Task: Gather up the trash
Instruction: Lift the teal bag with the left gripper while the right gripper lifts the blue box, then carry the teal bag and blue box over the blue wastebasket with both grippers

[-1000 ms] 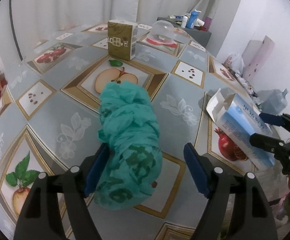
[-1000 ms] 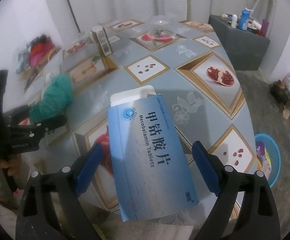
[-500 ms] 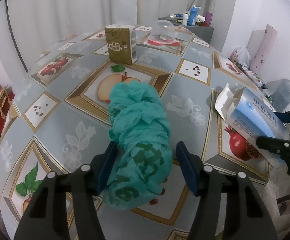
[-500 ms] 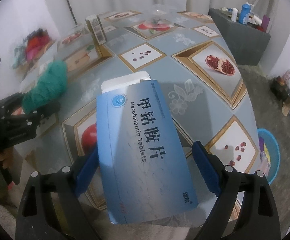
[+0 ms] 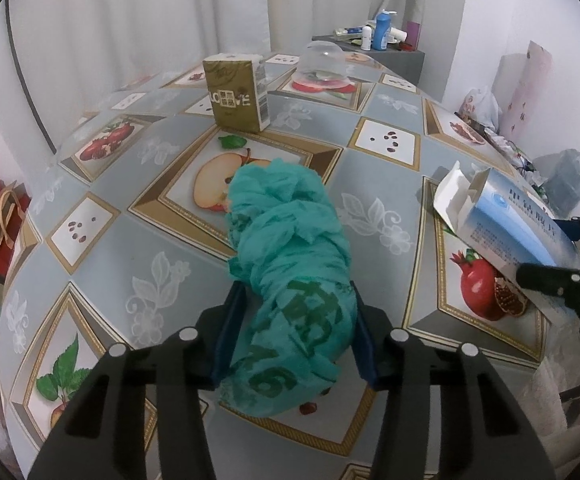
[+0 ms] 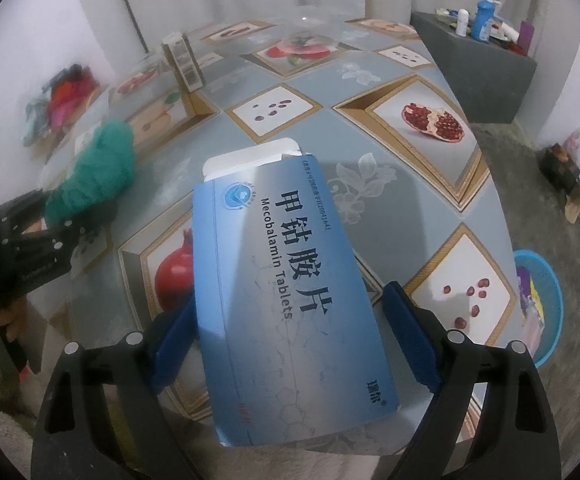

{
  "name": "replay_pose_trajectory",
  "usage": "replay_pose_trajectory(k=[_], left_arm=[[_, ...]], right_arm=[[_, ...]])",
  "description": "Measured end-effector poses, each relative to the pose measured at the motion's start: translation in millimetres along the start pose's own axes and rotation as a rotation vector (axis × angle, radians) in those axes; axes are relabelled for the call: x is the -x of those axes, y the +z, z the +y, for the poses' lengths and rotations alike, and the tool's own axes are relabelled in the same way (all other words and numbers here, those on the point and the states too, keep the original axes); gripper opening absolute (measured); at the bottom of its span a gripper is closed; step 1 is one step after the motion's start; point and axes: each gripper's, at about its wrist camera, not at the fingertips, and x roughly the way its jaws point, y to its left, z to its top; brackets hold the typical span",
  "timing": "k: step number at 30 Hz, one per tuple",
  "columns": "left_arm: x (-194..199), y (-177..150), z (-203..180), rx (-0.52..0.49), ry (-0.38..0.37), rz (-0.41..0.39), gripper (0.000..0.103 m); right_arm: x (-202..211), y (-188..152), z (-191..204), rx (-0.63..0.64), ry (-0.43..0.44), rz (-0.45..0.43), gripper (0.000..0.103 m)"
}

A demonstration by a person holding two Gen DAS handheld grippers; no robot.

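The fruit-patterned table (image 5: 161, 272) bears a teal bag (image 5: 290, 280), gold carton (image 5: 237, 96) and clear dome (image 5: 322, 65).

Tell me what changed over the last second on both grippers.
The left gripper has narrowed around the crumpled green bag; its jaws are closing, pads now at the bag's sides. The right gripper barely changed, its jaws closing slightly around the blue tablet box. The gold carton and clear dome stayed put.
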Motion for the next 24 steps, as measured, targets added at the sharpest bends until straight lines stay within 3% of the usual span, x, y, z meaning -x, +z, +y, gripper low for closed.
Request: replay_pose_trajectory(k=[24], left_arm=[[4.5, 2.5, -3.1, -0.026, 0.001, -0.021, 0.040]], right_arm=[[13.8, 0.2, -14.8, -0.055, 0.011, -0.058, 0.072]])
